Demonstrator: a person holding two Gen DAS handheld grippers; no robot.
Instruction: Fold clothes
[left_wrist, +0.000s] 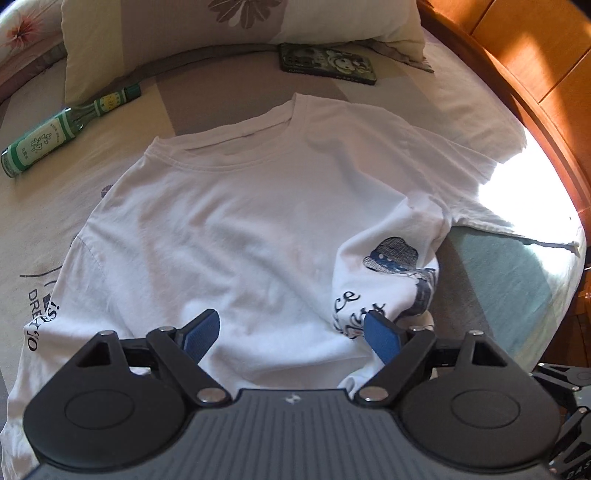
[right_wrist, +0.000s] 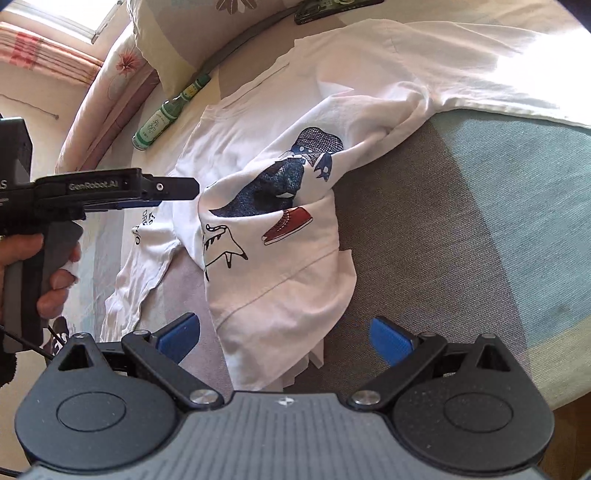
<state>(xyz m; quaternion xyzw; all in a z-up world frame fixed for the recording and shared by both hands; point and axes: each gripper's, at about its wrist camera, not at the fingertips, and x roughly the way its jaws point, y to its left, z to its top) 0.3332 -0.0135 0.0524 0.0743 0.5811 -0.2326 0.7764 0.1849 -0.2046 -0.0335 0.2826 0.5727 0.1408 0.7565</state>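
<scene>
only the right wrist view caught the person's hand (right_wrist: 44, 273) gripping the left gripper (left_wrist: 291, 334) handle. white t-shirt (left_wrist: 229, 229) lay back-up on the bed (right_wrist: 461, 229), lower right corner folded over, print showing. left jaws wide, empty above the hem; right gripper (right_wrist: 284, 338) jaws wide, cloth between, unpinched. green bottle (left_wrist: 70, 125), phone (left_wrist: 328, 62) and pillow (left_wrist: 207, 37) beyond the collar.

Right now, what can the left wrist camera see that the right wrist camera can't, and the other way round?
Only the left wrist view shows the wooden bed frame. Only the right wrist view shows the person's hand holding the left gripper, the red sneaker print and a curtained window. Both show the white T-shirt, the green bottle, the phone case and the pillow.
</scene>
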